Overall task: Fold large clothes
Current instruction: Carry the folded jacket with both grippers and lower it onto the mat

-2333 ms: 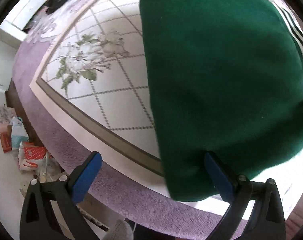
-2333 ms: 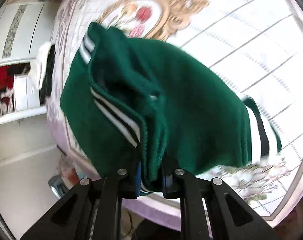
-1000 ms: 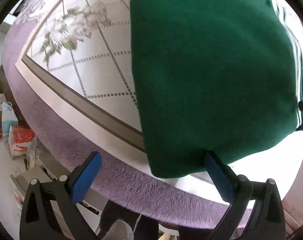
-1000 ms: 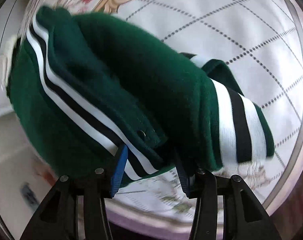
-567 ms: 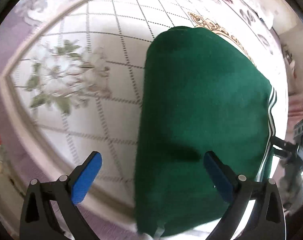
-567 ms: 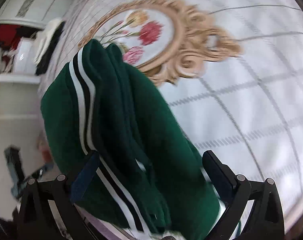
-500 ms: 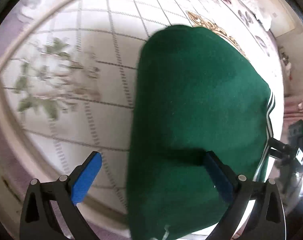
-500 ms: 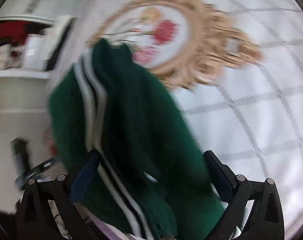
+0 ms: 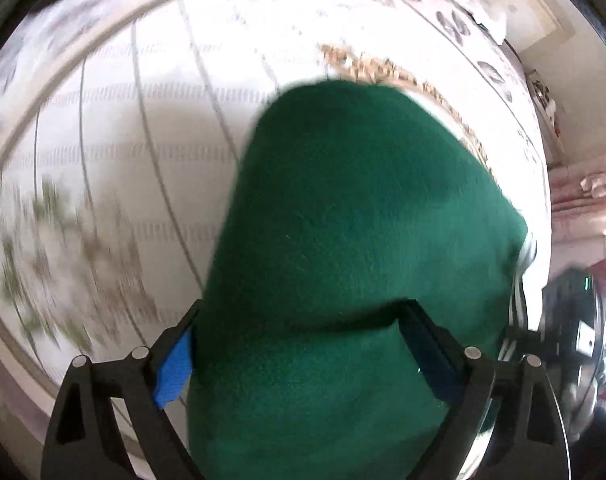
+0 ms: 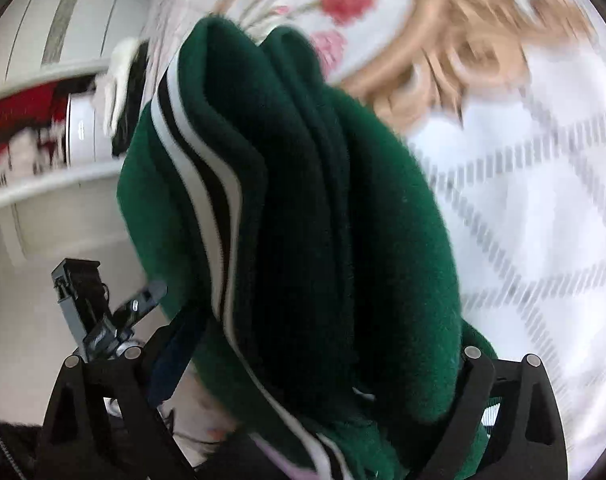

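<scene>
Folded green garment [image 9: 359, 240] lying on the patterned bedspread [image 9: 115, 128], its striped edge toward the right gripper [image 10: 303, 364], bulk lying between the wide, closing jaws of both that and the left gripper [image 9: 299, 356]; pad pressure indeterminate.
</scene>
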{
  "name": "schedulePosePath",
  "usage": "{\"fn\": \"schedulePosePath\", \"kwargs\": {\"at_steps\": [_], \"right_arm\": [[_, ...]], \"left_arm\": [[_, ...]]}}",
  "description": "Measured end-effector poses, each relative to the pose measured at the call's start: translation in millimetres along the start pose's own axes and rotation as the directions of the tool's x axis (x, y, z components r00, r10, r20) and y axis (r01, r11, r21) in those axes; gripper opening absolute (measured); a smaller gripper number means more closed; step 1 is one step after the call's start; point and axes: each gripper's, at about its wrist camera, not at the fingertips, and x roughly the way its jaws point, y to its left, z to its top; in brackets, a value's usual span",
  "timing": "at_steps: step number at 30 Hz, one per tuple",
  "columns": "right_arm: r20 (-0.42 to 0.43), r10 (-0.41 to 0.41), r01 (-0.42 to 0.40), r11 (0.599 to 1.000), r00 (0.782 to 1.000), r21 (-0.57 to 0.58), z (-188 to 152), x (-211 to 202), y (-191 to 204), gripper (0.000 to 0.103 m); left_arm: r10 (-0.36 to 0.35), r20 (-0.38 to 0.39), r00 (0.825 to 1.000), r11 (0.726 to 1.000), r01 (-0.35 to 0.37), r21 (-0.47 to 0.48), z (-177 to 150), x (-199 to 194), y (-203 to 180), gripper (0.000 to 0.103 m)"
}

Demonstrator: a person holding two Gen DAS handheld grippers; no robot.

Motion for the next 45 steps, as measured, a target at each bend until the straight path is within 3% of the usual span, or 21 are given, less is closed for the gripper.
{"fn": "schedulePosePath", "kwargs": {"at_steps": [5,9,12,15,18,24,29,32,35,36,41,45], "right_arm": [[0.034,0.092,-0.096,0.977,0.995,0.190,-44.2,27.3,-4.6,0.098],[0.064,0.061,-0.076,0.959,0.996,0.274,-67.8,46.2,-0.5,0.098],[0.128,0.018,-0.059,0.942,0.992,0.331,-87.3,34.6,-9.4,0.097],[0.196,-0.059,-0.015,0.933,0.979,0.359,-100.8,12.2,-17.7,0.098],[0.212,-0.136,0.052,0.932,0.968,0.360,-100.9,-0.5,-20.5,0.098],[0.190,-0.053,-0.006,0.956,0.980,0.294,-85.8,40.3,-23.3,0.103],[0.212,0.001,-0.061,0.959,0.977,0.277,-76.8,52.7,-12.2,0.103],[0.190,0.009,-0.059,0.964,0.982,0.260,-68.2,55.9,-7.9,0.090],[0.208,0.036,-0.094,0.957,0.977,0.275,-65.9,50.8,-3.9,0.059],[0.221,0.054,-0.114,0.956,0.974,0.270,-64.5,46.5,-0.6,0.055],[0.247,0.059,-0.116,0.968,0.967,0.224,-43.2,23.8,23.2,0.053],[0.273,0.055,-0.110,0.976,0.960,0.189,-7.2,-6.1,38.9,0.053]], "left_arm": [[0.014,-0.014,1.000,0.991,-0.012,0.135,27.4,7.8,0.8,0.094],[-0.021,-0.078,0.997,0.980,0.036,0.197,42.8,17.0,3.2,0.094],[-0.035,-0.125,0.992,0.966,0.066,0.251,48.0,21.1,2.4,0.094],[-0.039,-0.164,0.986,0.946,0.090,0.311,47.4,24.9,-0.8,0.094],[-0.059,-0.213,0.975,0.925,0.133,0.357,45.8,30.4,2.8,0.095],[-0.132,-0.317,0.939,0.919,0.235,0.316,43.2,42.3,20.3,0.099],[-0.128,-0.264,0.956,0.920,0.214,0.328,35.3,28.9,12.8,0.095],[-0.097,-0.223,0.970,0.922,0.172,0.347,33.4,15.3,6.4,0.089],[-0.082,-0.193,0.978,0.928,0.145,0.342,41.1,1.8,3.5,0.089],[-0.084,-0.192,0.978,0.930,0.146,0.337,44.0,-0.6,1.8,0.089],[-0.076,-0.156,0.985,0.925,0.128,0.357,61.8,-19.9,-23.7,0.089],[-0.094,-0.146,0.985,0.922,0.142,0.360,96.2,-25.9,-53.1,0.089]]}}
